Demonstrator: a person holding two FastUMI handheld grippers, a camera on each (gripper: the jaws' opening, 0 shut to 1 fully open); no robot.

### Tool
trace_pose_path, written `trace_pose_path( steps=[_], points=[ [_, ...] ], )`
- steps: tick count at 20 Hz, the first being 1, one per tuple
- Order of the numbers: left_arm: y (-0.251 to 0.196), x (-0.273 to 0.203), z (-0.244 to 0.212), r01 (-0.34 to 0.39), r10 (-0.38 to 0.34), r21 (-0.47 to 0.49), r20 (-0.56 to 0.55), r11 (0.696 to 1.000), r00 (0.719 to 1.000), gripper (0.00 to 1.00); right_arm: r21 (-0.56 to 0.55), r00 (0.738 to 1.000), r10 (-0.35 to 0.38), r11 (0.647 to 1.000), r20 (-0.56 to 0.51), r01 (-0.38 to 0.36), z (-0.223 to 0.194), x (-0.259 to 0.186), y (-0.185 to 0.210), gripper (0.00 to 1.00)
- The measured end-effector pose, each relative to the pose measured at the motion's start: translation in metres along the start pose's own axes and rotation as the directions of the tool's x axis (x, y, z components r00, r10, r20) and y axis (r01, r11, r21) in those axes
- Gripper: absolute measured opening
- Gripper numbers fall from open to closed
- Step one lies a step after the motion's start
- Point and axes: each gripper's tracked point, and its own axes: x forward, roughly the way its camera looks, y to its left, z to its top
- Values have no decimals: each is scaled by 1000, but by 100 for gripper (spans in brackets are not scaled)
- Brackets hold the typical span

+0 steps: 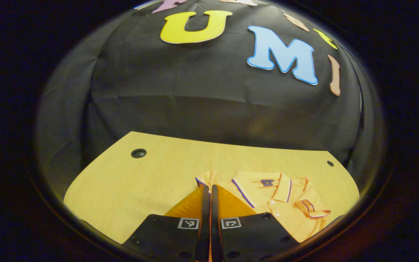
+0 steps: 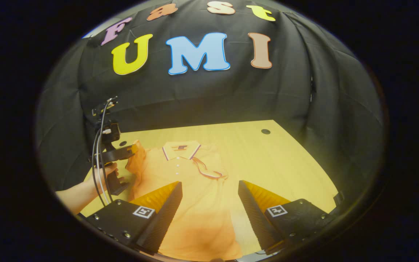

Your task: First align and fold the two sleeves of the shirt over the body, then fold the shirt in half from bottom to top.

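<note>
An orange polo shirt [image 2: 180, 171] lies face up on the wooden table [image 2: 267, 163], its striped collar [image 2: 181, 148] towards the far wall. One sleeve [image 2: 209, 171] is folded over the chest; it also appears in the left gripper view as the folded sleeve [image 1: 313, 209]. My left gripper [image 1: 209, 188] is shut on the other sleeve [image 1: 201, 180] at the shirt's edge. The right gripper view has that left gripper [image 2: 133, 150], held by a hand [image 2: 102, 173], lifting the sleeve [image 2: 138, 156] off the table. My right gripper [image 2: 209, 191] hangs open above the shirt's lower body, with nothing between its fingers.
The table has round cable holes near its far corners [image 1: 138, 153] [image 2: 266, 131]. Black cloth walls close in the back and sides. Bare tabletop [image 1: 122, 189] extends on both sides of the shirt. Cables [image 2: 98, 163] trail from the left gripper.
</note>
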Motion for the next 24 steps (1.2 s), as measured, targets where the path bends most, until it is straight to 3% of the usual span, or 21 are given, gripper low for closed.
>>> trace_pose_path(
  steps=[8, 12, 15, 16, 20, 24],
  points=[
    [-46, 19, -53, 102, -83, 127, -144, 987, 986, 9, 68, 998, -65, 995, -22, 66, -19, -5, -2, 96],
    [-57, 17, -68, 134, -102, 158, -195, 978, 976, 24, 95, 998, -46, 994, -31, 49, -27, -4, 6, 96],
    [-60, 3, -71, 140, -107, 163, -199, 977, 974, 46, 69, 1000, -21, 997, -23, 23, -27, -3, 7, 96],
    [-59, -3, -70, 138, -106, 154, -197, 978, 975, 68, 59, 1000, -12, 998, -25, 13, -29, -3, 6, 96],
    [-52, -40, -69, 128, -108, 95, -193, 987, 975, 94, 22, 1000, 0, 1000, -28, 0, -43, -6, -6, 96],
    [-36, -84, -75, 96, -76, 107, -176, 990, 981, 95, 6, 998, 44, 999, -47, -43, -66, -8, -10, 96]
  ],
)
